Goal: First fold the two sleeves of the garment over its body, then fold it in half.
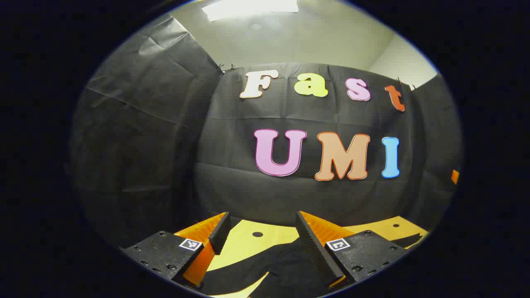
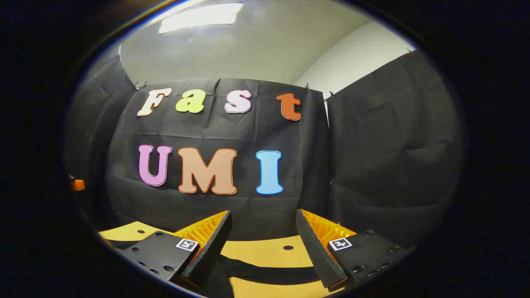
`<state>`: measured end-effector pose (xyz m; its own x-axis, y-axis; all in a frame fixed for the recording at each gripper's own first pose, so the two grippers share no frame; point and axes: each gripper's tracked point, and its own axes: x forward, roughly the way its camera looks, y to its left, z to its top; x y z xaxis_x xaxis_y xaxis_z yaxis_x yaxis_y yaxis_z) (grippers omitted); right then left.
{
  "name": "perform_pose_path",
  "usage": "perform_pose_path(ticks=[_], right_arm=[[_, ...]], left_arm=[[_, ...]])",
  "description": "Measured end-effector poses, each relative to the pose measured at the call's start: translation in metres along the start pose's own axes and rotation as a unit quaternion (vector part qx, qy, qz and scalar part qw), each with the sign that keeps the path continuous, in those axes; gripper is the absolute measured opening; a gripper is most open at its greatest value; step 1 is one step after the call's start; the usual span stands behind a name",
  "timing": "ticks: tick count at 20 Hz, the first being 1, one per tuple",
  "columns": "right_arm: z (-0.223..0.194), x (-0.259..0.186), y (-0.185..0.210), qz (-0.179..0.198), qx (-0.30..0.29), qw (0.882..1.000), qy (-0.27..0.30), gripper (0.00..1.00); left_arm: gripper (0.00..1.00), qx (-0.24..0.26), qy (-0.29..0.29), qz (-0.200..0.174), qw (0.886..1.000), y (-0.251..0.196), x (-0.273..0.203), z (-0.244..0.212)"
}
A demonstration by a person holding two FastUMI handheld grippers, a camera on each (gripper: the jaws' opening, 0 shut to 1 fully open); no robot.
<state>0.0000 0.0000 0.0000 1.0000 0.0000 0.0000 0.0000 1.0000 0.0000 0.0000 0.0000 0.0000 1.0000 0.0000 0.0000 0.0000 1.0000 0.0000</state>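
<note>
Looking along my left gripper [image 1: 261, 231] in the left gripper view, I see its two fingers spread wide with nothing between them — they touch nothing and hover above the table [image 1: 244, 244]. The dark garment [image 1: 285, 265] lies flat on the yellow tabletop just below and ahead of them, part of it running under the right finger [image 1: 316, 248], with a narrower strip trailing toward the near left.

My right gripper [image 2: 263, 236] is in the same state in the right gripper view: fingers parted wide, gripping nothing, clear of the cloth. A dark band of the garment [image 2: 269, 271] crosses the table [image 2: 265, 250] just beyond and beneath the fingertips, with bare yellow surface on its near and far sides.

Each gripper carries a small square black-and-white marker on each finger mount [image 1: 338, 244] — a coded pattern, not readable writing. I can make out no brand or label on the garment.

Both grippers are held roughly level, pointing toward the far booth wall [image 1: 232, 124], tilted only slightly down so the table shows just at the bottom. Small dark holes [image 1: 257, 234] dot the tabletop.
</note>
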Motion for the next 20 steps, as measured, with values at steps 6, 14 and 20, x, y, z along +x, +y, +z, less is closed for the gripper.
perform_pose_path(ticks=[6, 14, 20], right_arm=[[0.000, 0.021, -0.003, 0.009, -0.008, 1.000, -0.008, 0.96], [-0.012, 0.020, 0.001, 0.020, -0.010, 1.000, 0.006, 1.00], [-0.020, 0.019, 0.008, 0.026, -0.023, 0.999, 0.021, 0.98]], left_arm=[[0.92, 0.006, 0.005, 0.021, 1.000, -0.003, 0.002, 0.004], [0.92, -0.010, 0.007, 0.039, 0.999, 0.004, -0.001, -0.007], [0.92, -0.011, 0.017, 0.045, 0.999, 0.008, -0.002, -0.013]])
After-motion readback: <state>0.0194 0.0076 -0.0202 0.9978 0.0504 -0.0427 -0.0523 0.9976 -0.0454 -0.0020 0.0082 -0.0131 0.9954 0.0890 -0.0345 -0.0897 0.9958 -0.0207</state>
